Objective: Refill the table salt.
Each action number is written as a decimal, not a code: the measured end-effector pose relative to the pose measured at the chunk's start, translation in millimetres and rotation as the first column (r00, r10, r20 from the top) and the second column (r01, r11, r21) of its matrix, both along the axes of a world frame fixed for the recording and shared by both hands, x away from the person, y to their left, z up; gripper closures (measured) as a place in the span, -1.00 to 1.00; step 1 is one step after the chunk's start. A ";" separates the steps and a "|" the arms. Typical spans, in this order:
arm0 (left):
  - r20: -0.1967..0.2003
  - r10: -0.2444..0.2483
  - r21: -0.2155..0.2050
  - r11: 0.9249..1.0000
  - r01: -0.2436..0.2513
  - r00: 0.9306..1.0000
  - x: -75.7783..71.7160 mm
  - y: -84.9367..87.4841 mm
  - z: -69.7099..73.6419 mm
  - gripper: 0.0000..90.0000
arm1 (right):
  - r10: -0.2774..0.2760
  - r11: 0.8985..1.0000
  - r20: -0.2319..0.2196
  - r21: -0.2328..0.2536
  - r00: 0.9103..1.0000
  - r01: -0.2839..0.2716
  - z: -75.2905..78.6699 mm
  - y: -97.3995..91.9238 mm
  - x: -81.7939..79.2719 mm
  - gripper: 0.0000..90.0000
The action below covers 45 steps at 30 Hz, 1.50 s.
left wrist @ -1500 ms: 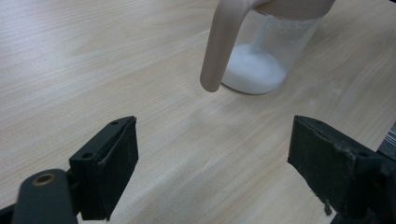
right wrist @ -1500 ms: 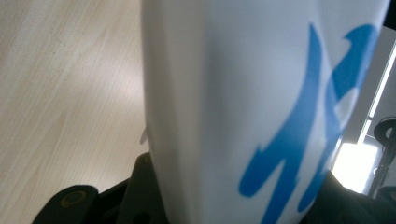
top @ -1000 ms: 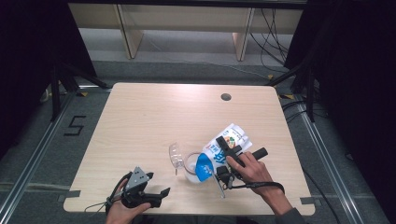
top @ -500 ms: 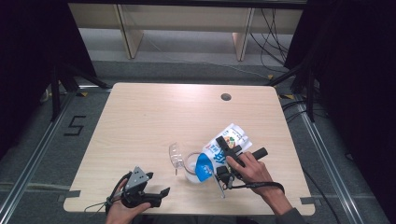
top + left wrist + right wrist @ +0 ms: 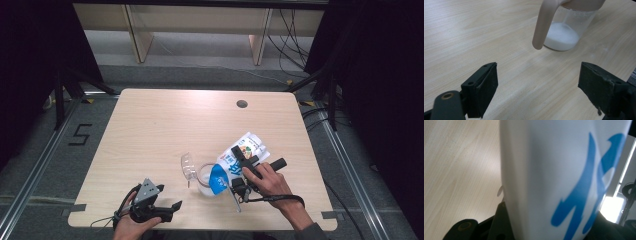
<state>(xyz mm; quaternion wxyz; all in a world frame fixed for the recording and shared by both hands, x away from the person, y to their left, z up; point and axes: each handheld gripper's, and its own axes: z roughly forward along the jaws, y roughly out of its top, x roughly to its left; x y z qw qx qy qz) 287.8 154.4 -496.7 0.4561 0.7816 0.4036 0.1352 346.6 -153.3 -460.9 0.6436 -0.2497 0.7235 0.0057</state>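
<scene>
High view, table (image 5: 165, 130): light wood, bearing all items.
Pouch (image 5: 239, 157): white-blue, tilted; long axis runs far-right to near-left, mouth down over cup.
Right gripper (image 5: 241, 169): clamped on pouch.
Left gripper (image 5: 167, 211): jaws wide, empty, near-left edge.
Cup (image 5: 205, 179): clear, upright, white powder inside.

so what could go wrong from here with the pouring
1. The pouch is tipped over the clear cup, which already holds white powder; nothing steadies the cup, since the left tongs stand open and apart from it, so a nudge could tip it.
2. The cup mouth is narrow beside the pouch, so powder may spill onto the table.
3. The right tongs grip a soft pouch, which might slip or buckle.
</scene>
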 end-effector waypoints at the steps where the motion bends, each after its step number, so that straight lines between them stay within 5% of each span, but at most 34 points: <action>1: 0.000 0.002 -0.003 1.000 -0.002 1.000 0.0 -0.3 -0.1 -0.66 | -0.005 1.000 -0.005 0.005 1.000 0.005 -0.7 -0.4 0.1 0.47; 10: 0.002 0.004 0.004 1.000 -0.004 1.000 0.3 1.0 0.2 -0.66 | 0.010 1.000 0.016 -0.026 1.000 -0.010 1.4 0.7 0.9 0.48; 13: 0.007 -0.003 0.012 1.000 0.003 1.000 0.2 1.1 0.6 -0.66 | -0.014 1.000 0.000 0.007 1.000 0.014 -1.5 -0.4 -0.1 0.48; 30: 0.001 0.002 0.004 1.000 -0.002 1.000 0.2 0.9 0.3 -0.66 | -0.019 1.000 0.004 0.018 1.000 0.019 -2.3 -1.1 -0.7 0.48; 45: 0.002 0.003 0.004 1.000 -0.003 1.000 0.2 0.7 0.3 -0.66 | 0.002 1.000 0.017 -0.019 1.000 -0.001 -0.4 0.1 -0.1 0.50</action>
